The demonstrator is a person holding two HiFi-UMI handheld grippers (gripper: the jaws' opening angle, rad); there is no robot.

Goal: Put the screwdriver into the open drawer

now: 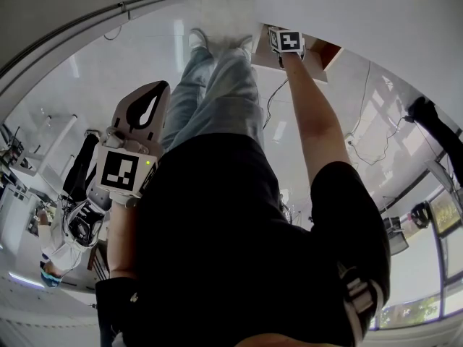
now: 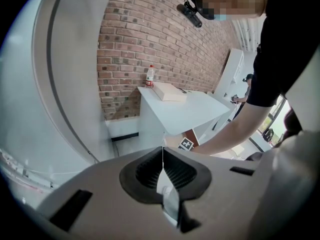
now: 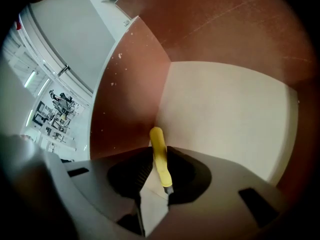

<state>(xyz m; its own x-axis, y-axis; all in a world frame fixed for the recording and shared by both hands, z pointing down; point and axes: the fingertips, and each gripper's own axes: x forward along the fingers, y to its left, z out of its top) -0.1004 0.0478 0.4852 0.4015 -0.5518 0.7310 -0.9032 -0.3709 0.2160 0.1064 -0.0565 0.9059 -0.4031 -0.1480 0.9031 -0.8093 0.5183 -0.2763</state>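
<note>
head view: the right tongs [image 1: 285, 42] reach into the open drawer [image 1: 323, 55] at upper centre, their tips hidden. the left tongs [image 1: 150, 96] hang at the left, well apart from it.

left gripper view: these tongs are pressed together on nothing, with a white tabletop [image 2: 185, 109] ahead.

right gripper view: only here does the yellow screwdriver [image 3: 160, 159] show. it is pinched between the tongs, inside the drawer and above its pale floor. the step looks like the placing itself, and the next move likely calls for spreading the tongs to let it drop.
</note>
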